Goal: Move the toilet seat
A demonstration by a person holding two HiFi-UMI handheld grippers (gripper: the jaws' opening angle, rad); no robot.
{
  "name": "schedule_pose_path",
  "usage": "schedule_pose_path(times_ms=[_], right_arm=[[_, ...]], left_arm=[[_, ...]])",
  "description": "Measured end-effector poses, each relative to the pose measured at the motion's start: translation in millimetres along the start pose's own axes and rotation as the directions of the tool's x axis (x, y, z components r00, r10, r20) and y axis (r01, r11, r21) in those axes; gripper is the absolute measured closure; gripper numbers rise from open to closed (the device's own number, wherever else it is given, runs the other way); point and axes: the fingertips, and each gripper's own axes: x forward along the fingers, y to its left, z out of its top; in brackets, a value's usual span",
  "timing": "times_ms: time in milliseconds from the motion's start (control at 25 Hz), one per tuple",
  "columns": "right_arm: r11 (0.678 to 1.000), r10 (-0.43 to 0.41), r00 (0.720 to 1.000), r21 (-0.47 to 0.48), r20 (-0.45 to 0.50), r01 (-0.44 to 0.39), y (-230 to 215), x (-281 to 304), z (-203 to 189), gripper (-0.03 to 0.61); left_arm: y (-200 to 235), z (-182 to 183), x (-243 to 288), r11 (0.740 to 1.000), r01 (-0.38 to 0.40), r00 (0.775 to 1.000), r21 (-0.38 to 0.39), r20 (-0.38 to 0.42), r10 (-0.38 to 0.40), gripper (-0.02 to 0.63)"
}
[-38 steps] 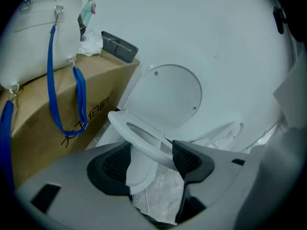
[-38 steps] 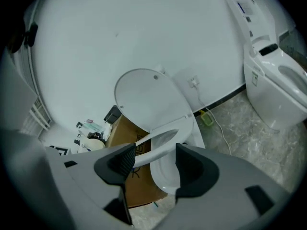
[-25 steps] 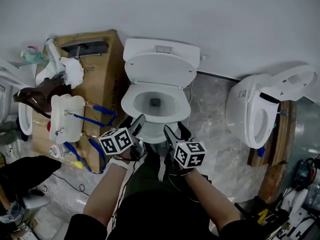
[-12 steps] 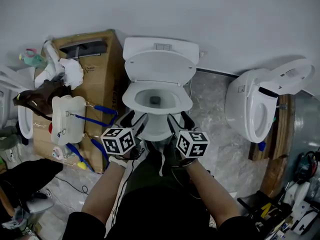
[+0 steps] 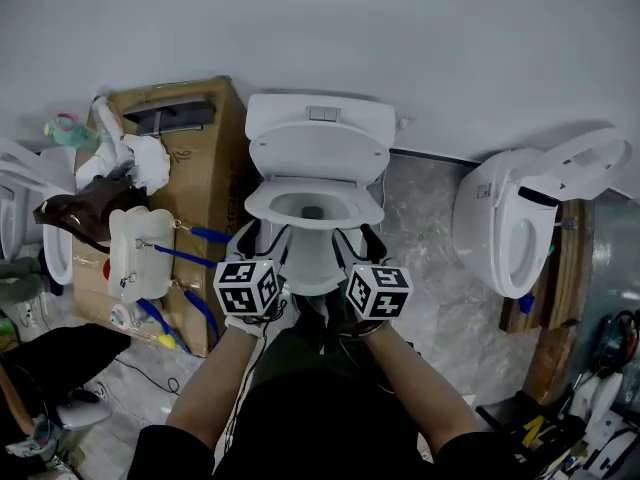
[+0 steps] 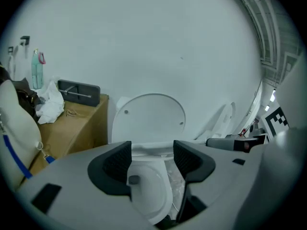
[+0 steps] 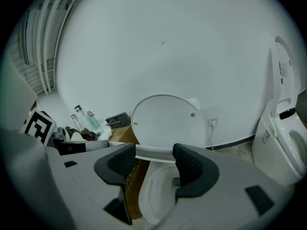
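Head view: the toilet stands against the wall, its lid point(image 5: 318, 153) upright and the seat point(image 5: 365, 206) a ring over the bowl. Whether the seat is fully down cannot be told. The seat's long axis runs away from the person, hinge at the far end. The left gripper point(image 5: 265, 240) is at the front-left corner and the right gripper point(image 5: 357, 243) at the front-right, about equally near.

Left gripper view: the jaws of the left gripper point(image 6: 152, 155) stand well apart and hold nothing. A white edge of the seat point(image 6: 151, 150) shows in the gap, beyond the pads, with the lid point(image 6: 148, 116) above.

Right gripper view: the right gripper point(image 7: 153, 159) is likewise wide and empty. The seat point(image 7: 153, 152) lies straight ahead, so lifting it probably calls for a short reach forward.
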Motion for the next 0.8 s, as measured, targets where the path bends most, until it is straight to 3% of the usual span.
schedule_pose_path(times_ms=[240, 800], right_arm=[[0.992, -0.015, 1.0, -0.124, -0.014, 0.013, -4, 11, 31, 0.302], [0.97, -0.026, 1.0, -0.24, 0.011, 0.028, -15, 41, 89, 0.302]], left_arm=[[-1, 24, 13, 1.0, -0.021, 1.0, -0.022, 0.011, 0.021, 0.336], [3, 78, 45, 0.996, -0.084, 0.994, -0.028, 0.067, 0.086, 0.336]])
